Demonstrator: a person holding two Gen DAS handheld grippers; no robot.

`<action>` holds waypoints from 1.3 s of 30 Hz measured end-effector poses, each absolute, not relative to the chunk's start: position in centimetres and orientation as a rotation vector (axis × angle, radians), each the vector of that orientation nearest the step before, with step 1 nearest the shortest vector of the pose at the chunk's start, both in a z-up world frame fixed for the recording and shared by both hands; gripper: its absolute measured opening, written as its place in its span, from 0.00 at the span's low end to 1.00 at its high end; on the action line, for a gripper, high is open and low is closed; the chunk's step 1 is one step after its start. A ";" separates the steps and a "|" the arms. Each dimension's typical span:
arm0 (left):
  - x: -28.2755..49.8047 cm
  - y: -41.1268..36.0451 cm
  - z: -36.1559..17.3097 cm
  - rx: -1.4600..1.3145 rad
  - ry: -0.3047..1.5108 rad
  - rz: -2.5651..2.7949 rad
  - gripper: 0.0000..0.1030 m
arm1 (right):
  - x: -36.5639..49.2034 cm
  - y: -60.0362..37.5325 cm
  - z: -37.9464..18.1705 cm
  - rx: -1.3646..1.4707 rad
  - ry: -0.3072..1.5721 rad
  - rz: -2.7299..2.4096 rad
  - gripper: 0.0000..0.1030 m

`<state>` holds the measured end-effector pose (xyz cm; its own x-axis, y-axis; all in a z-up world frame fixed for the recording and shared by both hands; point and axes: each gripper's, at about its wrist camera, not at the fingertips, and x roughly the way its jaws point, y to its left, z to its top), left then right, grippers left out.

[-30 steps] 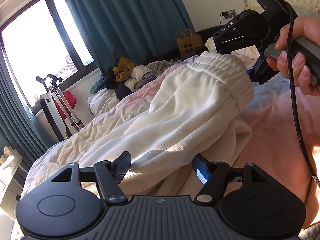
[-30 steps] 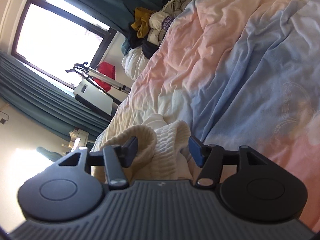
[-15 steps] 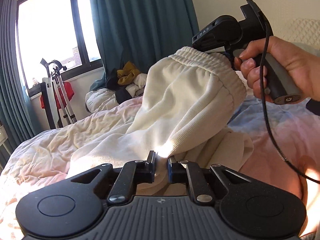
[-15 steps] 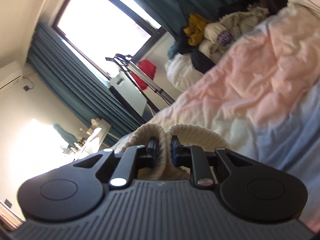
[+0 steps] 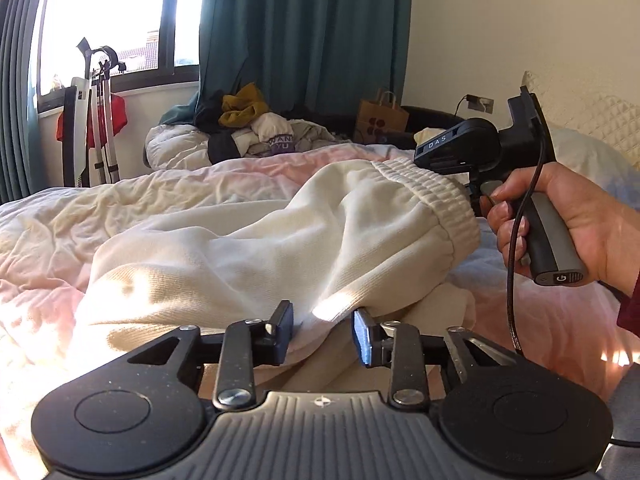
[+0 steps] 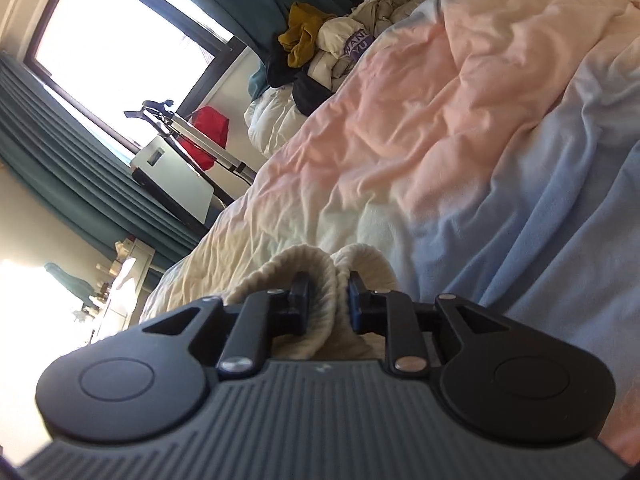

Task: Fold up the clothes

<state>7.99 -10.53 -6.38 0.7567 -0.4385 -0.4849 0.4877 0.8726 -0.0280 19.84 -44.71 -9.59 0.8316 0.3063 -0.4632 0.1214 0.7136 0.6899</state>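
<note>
A cream garment (image 5: 240, 248) with a ribbed band (image 5: 432, 196) lies bunched on the bed. My left gripper (image 5: 320, 334) sits at its near edge. Its jaws are opening; a fold of cloth lies between the pads, and neither pad presses on it. In the left wrist view a hand (image 5: 580, 220) holds the right gripper's handle at the raised ribbed band, and the band hides the fingertips. In the right wrist view my right gripper (image 6: 327, 304) pinches the doubled ribbed band (image 6: 320, 276) between both pads, though its jaws are opening slightly.
The bed's pink, cream and blue duvet (image 6: 460, 128) stretches ahead. A pile of clothes (image 5: 256, 128) lies at the far end, with a paper bag (image 5: 380, 120) beside it. A stand with a red cloth (image 5: 96, 120) is by the window. A cable hangs from the right handle.
Both grippers closed on the garment and lifted it half a second ago. Now the left jaws have parted off the fold, the garment hangs lower, and the right jaws have loosened slightly.
</note>
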 end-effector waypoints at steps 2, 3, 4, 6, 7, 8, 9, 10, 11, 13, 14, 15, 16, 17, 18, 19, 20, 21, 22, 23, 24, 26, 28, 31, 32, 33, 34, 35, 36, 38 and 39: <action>7.7 -9.6 -5.5 0.060 0.499 -0.518 0.51 | 17.9 -44.6 -7.9 0.724 0.552 0.069 0.27; 7.5 -9.1 -5.1 0.040 0.497 -0.524 0.56 | 16.9 -44.5 -7.1 0.696 0.531 0.049 0.35; 7.4 -8.6 -4.7 0.019 0.495 -0.529 0.59 | 15.9 -44.6 -6.5 0.685 0.510 0.040 0.50; 7.5 -6.9 -3.8 -0.078 0.506 -0.504 0.62 | 13.8 -44.8 -5.5 0.686 0.474 0.047 0.70; 7.6 -5.8 -3.3 -0.145 0.516 -0.478 0.67 | 12.8 -44.8 -5.2 0.692 0.464 0.054 0.80; 7.7 -4.7 -2.9 -0.209 0.524 -0.455 0.70 | 12.0 -44.7 -5.0 0.699 0.458 0.062 0.84; 7.6 -3.8 -2.6 -0.262 0.529 -0.440 0.76 | 11.1 -44.6 -4.8 0.706 0.452 0.070 0.85; 7.8 -2.5 -2.4 -0.314 0.537 -0.425 0.79 | 10.5 -44.3 -4.9 0.707 0.468 0.086 0.85; 8.1 -1.3 -2.3 -0.365 0.550 -0.409 0.80 | 10.1 -43.9 -5.1 0.704 0.494 0.104 0.85; 9.0 1.2 -2.4 -0.462 0.613 -0.382 0.89 | 9.1 -43.1 -5.6 0.698 0.545 0.142 0.85; 9.3 2.2 -2.7 -0.500 0.638 -0.365 0.90 | 9.0 -42.7 -6.0 0.705 0.578 0.159 0.85; 9.6 3.1 -2.9 -0.536 0.662 -0.345 0.92 | 9.0 -42.3 -6.5 0.716 0.616 0.175 0.85; 9.7 3.9 -3.3 -0.557 0.681 -0.319 0.93 | 9.1 -41.9 -7.0 0.729 0.652 0.191 0.85; 9.9 4.6 -3.6 -0.575 0.700 -0.294 0.93 | 9.4 -41.6 -7.5 0.743 0.679 0.202 0.85; 10.1 5.0 -3.9 -0.579 0.715 -0.273 0.94 | 9.6 -41.2 -8.0 0.755 0.700 0.210 0.85; 10.4 5.4 -4.2 -0.586 0.731 -0.257 0.94 | 9.9 -40.9 -8.5 0.767 0.721 0.217 0.85; 10.8 5.5 -4.8 -0.600 0.753 -0.255 0.94 | 10.3 -40.5 -8.9 0.773 0.742 0.225 0.85; 11.2 5.7 -5.3 -0.615 0.774 -0.254 0.94 | 10.6 -40.2 -9.4 0.775 0.765 0.229 0.84; 11.6 5.9 -5.9 -0.630 0.796 -0.252 0.94 | 11.1 -39.7 -9.9 0.761 0.791 0.224 0.84; 12.0 6.0 -6.4 -0.643 0.816 -0.252 0.94 | 11.5 -39.3 -10.4 0.740 0.817 0.215 0.84; 12.3 5.9 -7.0 -0.649 0.832 -0.258 0.94 | 11.9 -38.9 -10.8 0.722 0.830 0.206 0.86; 12.9 5.7 -7.8 -0.650 0.855 -0.258 0.94 | 12.9 -38.5 -11.7 0.710 0.841 0.196 0.86; 13.4 5.7 -8.6 -0.655 0.866 -0.259 0.94 | 14.0 -38.3 -12.6 0.744 0.845 0.206 0.92; 13.9 6.2 -9.5 -0.712 0.878 -0.271 0.94 | 15.3 -37.9 -13.6 0.786 0.841 0.220 1.00; 14.1 6.2 -9.7 -0.723 0.880 -0.281 0.94 | 15.3 -37.8 -13.5 0.793 0.828 0.227 1.00; 14.2 6.3 -9.9 -0.734 0.882 -0.290 0.94 | 15.1 -37.8 -13.3 0.812 0.802 0.256 1.00; 14.3 6.4 -10.1 -0.743 0.884 -0.299 0.92 | 14.9 -37.9 -13.1 0.836 0.772 0.294 0.98; 14.4 6.3 -10.2 -0.747 0.886 -0.304 0.91 | 14.9 -37.8 -12.9 0.836 0.759 0.307 0.97; 14.5 6.2 -10.3 -0.751 0.887 -0.310 0.87 | 14.8 -37.7 -12.9 0.825 0.754 0.310 0.92; 14.6 6.0 -10.4 -0.750 0.886 -0.313 0.78 | 14.8 -37.5 -12.8 0.803 0.750 0.304 0.75; 14.5 5.9 -10.4 -0.742 0.884 -0.310 0.74 | 14.7 -37.5 -12.8 0.792 0.755 0.290 0.66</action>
<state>14.52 5.91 -10.36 0.6111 -0.5321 -0.5859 -0.0492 0.7133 -0.6991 14.75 -37.54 -12.80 0.7066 0.5004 -0.5003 0.0361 0.6806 0.7317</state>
